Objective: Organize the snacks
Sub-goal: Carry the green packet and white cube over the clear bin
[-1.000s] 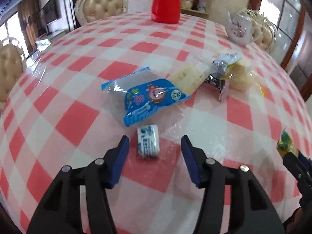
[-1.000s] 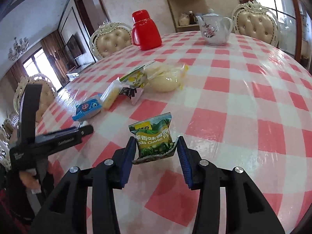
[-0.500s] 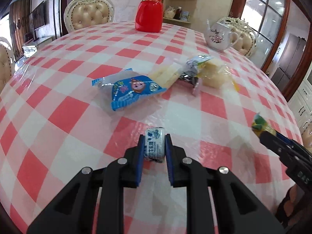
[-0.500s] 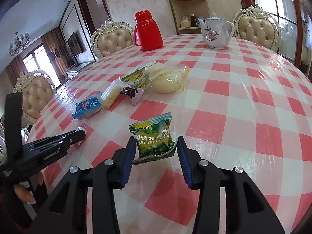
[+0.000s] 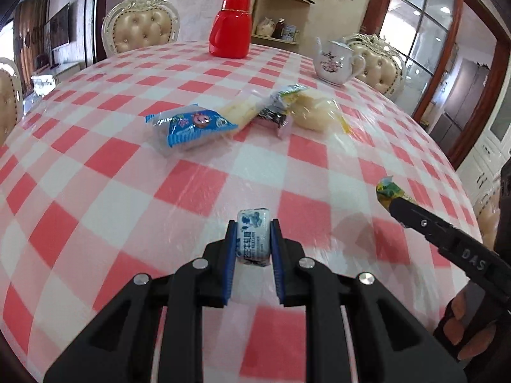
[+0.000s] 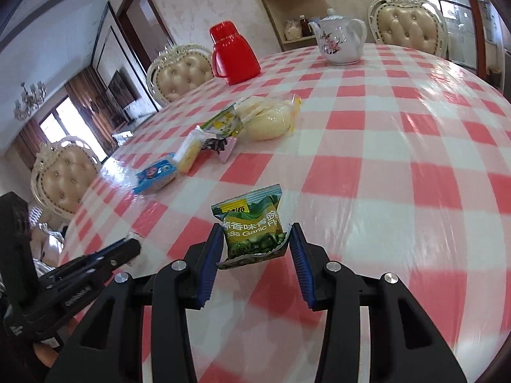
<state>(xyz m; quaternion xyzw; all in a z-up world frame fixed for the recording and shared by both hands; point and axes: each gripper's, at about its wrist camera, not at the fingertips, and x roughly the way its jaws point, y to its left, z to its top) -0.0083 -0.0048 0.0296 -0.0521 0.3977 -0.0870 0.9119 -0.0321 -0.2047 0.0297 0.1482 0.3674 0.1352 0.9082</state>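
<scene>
L gripper (image 5: pixel 253 239): fingers clenched on a small white-and-blue candy (image 5: pixel 253 237), pads pressing both its sides; it's held upright-ish above the checked counter (image 5: pixel 111 198), clear of the cloth as far as the L wrist view shows. From the R wrist view the same gripper (image 6: pixel 127 249) sits low at the left edge, tip over the counter's near rim; candy is barely visible there.

On the counter, L to R in the L wrist view: blue cartoon snack pack (image 5: pixel 191 124) lying flat; just beside it & touching, a pale yellow wafer pack (image 5: pixel 238 111); then a small green-yellow sachet (image 5: pixel 286 94) resting on a dark wrapper (image 5: pixel 271 118); then a clear bag w/ a pale round bun (image 5: pixel 311 113). All bunched in one loose row near mid-counter, well apart from both grippers.

Farther back: red thermos (image 5: pixel 230 32) upright, white floral teapot (image 5: pixel 335 62) upright to its right. Padded chairs ring the counter.

R gripper (image 6: pixel 254 244): fingers grasping a green garlic-peas packet (image 6: pixel 252 226), pads against its lower edges, bottom seam crumpled between them, packet standing upright & lifted off the counter. In the L wrist view it shows at far right (image 5: pixel 391 196), packet's top corner (image 5: pixel 388 190) poking past the finger tip; a hand (image 5: pixel 466 322) grips the handle below.
</scene>
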